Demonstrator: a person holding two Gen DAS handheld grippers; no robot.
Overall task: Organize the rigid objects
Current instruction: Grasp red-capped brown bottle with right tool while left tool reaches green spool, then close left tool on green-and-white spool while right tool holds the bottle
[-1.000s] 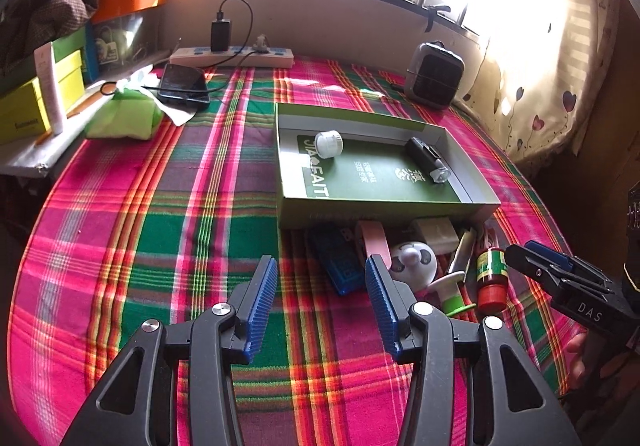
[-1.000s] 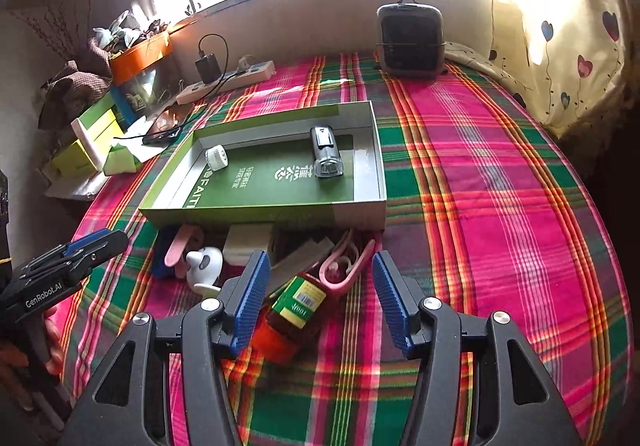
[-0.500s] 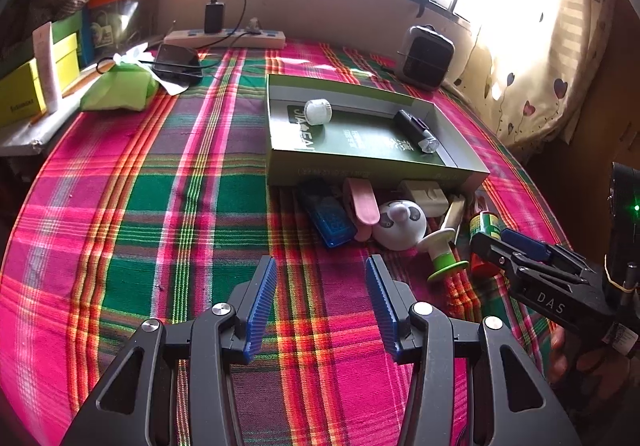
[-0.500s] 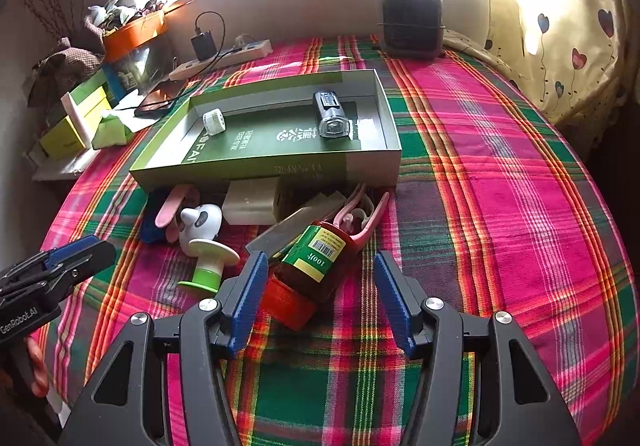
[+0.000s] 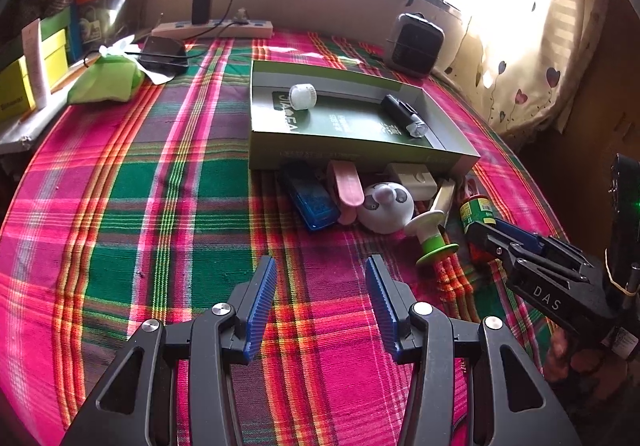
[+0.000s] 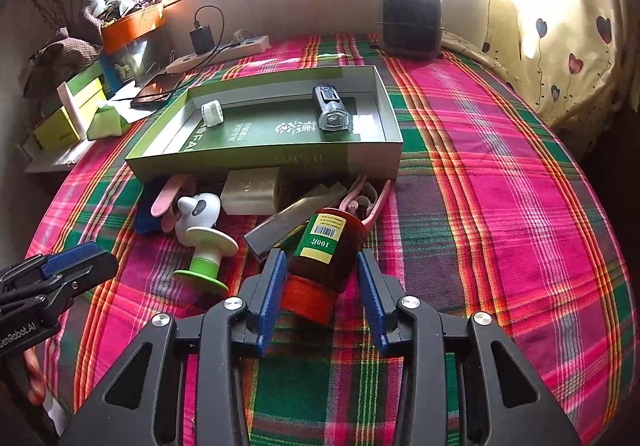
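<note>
A green box (image 5: 352,150) (image 6: 256,162) lies open on the plaid cloth, holding a white cap (image 6: 211,112) and a black bike light (image 6: 331,112). Loose objects lie in front of it: a blue case (image 5: 310,198), a pink strip (image 5: 348,188), a white panda toy (image 5: 386,206), a green-and-white spool (image 6: 206,258), a beige block (image 6: 250,190). A brown bottle with a red cap (image 6: 320,258) lies on its side between the open fingers of my right gripper (image 6: 322,288), untouched by the pads. My left gripper (image 5: 320,298) is open and empty over bare cloth.
A black heater (image 6: 412,24) stands at the back. A power strip (image 5: 212,31), a phone (image 5: 162,50), a green pouch (image 5: 105,80) and yellow boxes (image 5: 24,80) sit at the back left. A flat metal bar (image 6: 296,214) and pink clip (image 6: 370,198) lie by the bottle.
My right gripper has moved forward, so the red-capped bottle now lies between its open fingers. My left gripper has pulled back from the pile.
</note>
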